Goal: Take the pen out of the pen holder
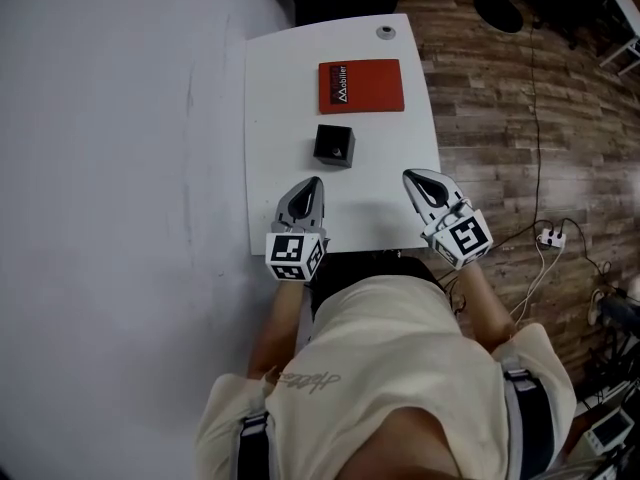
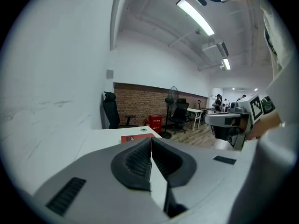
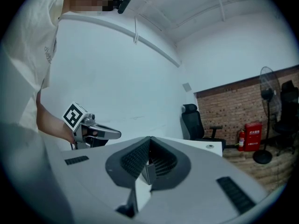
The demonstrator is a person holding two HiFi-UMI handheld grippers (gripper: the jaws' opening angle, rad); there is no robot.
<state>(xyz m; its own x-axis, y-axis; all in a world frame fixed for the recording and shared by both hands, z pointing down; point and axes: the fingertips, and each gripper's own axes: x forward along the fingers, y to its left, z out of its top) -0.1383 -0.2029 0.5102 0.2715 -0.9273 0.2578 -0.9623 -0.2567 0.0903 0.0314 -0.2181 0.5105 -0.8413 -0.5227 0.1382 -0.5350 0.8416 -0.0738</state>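
1. Now the black pen holder stands near the middle of the white table.
2. It is a small square box, and I cannot tell if a pen is inside it.
3. Just behind the box lies a red book, not touching it.
4. Way at the far edge of the table is a little round gray cap.
5. Closer to the person, the left gripper is over the near part of the table. Its tips point at the pen holder, which is near but not touching.
6. Its jaws are pressed together with nothing between them.
7. Over on the other side, the right gripper is by the table's right edge, a bit farther from the pen holder.
8. Its jaws are pressed together too, and they grip nothing.
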